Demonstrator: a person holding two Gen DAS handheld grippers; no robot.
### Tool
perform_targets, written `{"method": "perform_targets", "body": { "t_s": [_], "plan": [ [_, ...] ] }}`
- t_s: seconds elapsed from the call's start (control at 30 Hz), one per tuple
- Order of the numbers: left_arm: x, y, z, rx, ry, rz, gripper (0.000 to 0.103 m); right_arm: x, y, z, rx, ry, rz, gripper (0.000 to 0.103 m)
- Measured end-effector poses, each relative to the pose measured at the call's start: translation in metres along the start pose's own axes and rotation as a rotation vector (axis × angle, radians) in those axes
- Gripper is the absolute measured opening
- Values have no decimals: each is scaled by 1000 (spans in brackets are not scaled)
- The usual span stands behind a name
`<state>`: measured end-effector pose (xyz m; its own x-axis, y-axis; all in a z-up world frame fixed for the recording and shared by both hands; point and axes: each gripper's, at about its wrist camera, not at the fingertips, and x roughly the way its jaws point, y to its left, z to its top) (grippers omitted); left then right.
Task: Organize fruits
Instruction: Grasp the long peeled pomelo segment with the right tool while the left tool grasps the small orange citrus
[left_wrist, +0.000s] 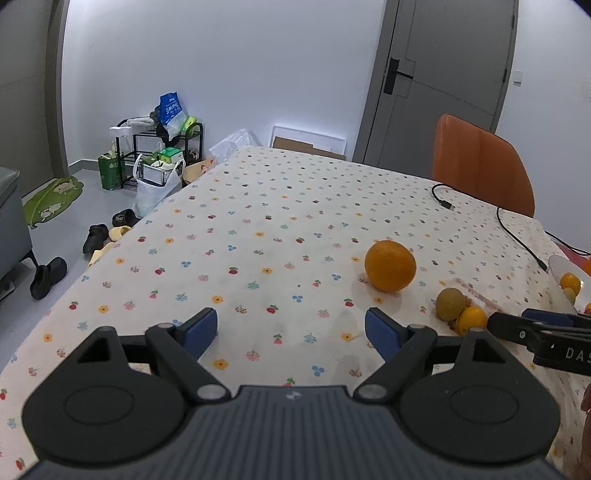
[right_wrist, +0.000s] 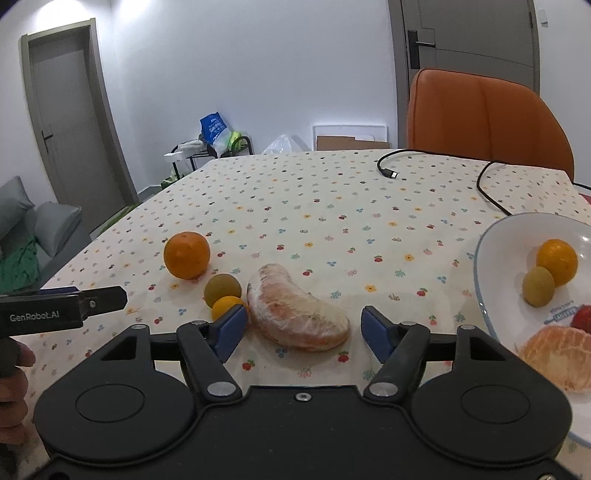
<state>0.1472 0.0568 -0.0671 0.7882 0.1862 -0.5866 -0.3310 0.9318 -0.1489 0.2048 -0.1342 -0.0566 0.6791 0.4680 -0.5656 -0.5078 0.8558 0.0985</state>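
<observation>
Right wrist view: wide-open right gripper (right_wrist: 300, 326) straddles the peeled pomelo segment (right_wrist: 295, 308).

White bowl (right_wrist: 484, 258) cut off by right edge; peeled segment (right_wrist: 550, 350) inside partly hidden behind right tool (right_wrist: 301, 328); print on bowl unreadable.

A printed cloth (right_wrist: 332, 206) with small flowers covers the surface, matt and slightly creased. At 9 o'clock of the peeled pomelo segment (right_wrist: 295, 314), whose membrane looks dry, pale and fibrous, sits an orange (right_wrist: 186, 254) with dimpled, faintly shiny rind. At 3 o'clock, a glossy white ceramic plate (right_wrist: 487, 236). Each hand-held gripper (right_wrist: 301, 325) shows matt black plastic links, bare metal pivot pins and blue rubbery pads (right_wrist: 375, 330). The chair (right_wrist: 487, 110) wears smooth orange leather-like upholstery.
</observation>
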Motion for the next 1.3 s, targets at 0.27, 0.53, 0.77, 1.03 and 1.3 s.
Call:
{"method": "perform_targets", "body": {
  "t_s": [0.27,0.53,0.77,1.03,1.3],
  "plan": [
    [3,3,2,-9,-4,7,86,16,10,5,-55,13,-2,68],
    [6,1,3,-1,-4,9,86,13,12,4,-83,7,-2,59],
    [4,-3,1,5,-2,2,86,2,11,-2,-86,11,-2,59],
    [1,-16,-3,25,4,-31,86,-14,3,-12,-63,8,-37,59],
    [-1,-29,-7,49,8,-55,86,-28,1,-16,-34,48,-21,61]
  ]
}}
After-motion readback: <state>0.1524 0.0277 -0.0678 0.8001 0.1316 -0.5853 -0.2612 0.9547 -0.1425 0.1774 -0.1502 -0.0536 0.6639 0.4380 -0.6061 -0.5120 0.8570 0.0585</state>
